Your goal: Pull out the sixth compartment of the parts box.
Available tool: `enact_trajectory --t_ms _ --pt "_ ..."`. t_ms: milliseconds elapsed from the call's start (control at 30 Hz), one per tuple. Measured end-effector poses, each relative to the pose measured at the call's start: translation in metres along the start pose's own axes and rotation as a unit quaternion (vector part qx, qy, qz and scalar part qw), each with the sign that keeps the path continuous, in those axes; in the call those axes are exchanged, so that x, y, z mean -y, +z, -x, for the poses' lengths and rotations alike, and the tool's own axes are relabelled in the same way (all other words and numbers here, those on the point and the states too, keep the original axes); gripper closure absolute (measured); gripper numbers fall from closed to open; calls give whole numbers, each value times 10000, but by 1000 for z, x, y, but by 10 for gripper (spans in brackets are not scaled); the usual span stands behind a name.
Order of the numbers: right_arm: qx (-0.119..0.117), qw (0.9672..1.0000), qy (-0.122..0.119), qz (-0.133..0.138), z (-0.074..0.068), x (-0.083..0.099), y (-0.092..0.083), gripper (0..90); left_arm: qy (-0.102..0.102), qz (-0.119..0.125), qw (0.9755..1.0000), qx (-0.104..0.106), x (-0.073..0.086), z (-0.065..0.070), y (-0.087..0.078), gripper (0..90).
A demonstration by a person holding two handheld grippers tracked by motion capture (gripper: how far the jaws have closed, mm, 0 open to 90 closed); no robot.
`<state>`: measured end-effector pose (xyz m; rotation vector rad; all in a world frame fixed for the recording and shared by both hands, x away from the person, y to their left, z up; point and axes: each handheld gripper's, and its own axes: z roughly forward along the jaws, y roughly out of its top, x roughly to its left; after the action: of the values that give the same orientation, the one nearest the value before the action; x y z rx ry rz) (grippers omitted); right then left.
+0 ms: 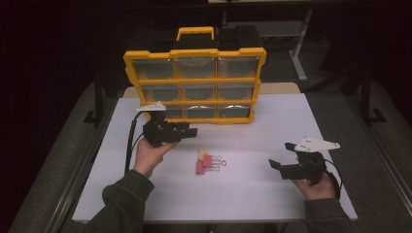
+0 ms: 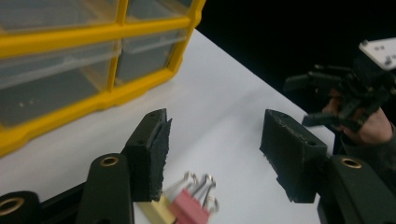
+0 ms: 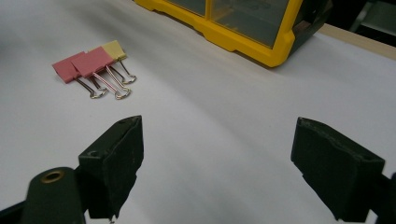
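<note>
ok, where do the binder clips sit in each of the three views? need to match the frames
High view: binder clips at table centre, between the two grippers.
Left gripper view: bottom centre, by the near jaw.
Right gripper view: upper left, lying on the white table.
Shared landmark: the yellow drawer organizer, behind the clips in the high view, upper left in the left gripper view, top in the right gripper view.

The high view looks forward and down over the whole white table (image 1: 252,194) from the person's side, fairly far off. Each gripper view rides low and close above the tabletop, looking out between its own jaws — the left toward the far right edge, the right toward the yellow organizer (image 3: 243,28). All three share the binder clips (image 1: 208,161) (image 2: 187,205) (image 3: 93,65).
</note>
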<state>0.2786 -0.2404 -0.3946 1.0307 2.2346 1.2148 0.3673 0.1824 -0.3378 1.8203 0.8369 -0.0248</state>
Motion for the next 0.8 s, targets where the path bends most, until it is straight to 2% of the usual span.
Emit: enact_trajectory --t_ms 167,200,267,367,500,567,633,667,800 --pt "26 10000 -19 65 1 -1 -1 162 -152 210 9996 69 -17 3 18 448" --pt "25 10000 -17 75 1 -2 -2 162 -272 295 9991 101 -19 4 23 456" --pt "29 10000 -34 83 2 -2 -2 162 -241 263 9993 91 -22 3 26 473" --pt "32 9999 -14 97 3 -1 -3 162 -412 418 9982 152 -35 3 41 494" --pt "24 9999 19 139 4 0 -4 162 -490 518 9974 139 -44 2 51 508" --pt "34 9998 14 171 4 -1 -5 162 -651 615 9959 97 -52 1 63 523" --pt "26 9998 7 182 4 -2 -5 163 -685 640 9956 74 -54 0 67 536" --pt "27 9998 -17 187 4 -2 -5 162 -844 696 9940 86 -57 -3 76 543" --pt "3 9998 4 216 5 -2 -5 164 -1116 791 9906 -69 -63 -8 94 563"
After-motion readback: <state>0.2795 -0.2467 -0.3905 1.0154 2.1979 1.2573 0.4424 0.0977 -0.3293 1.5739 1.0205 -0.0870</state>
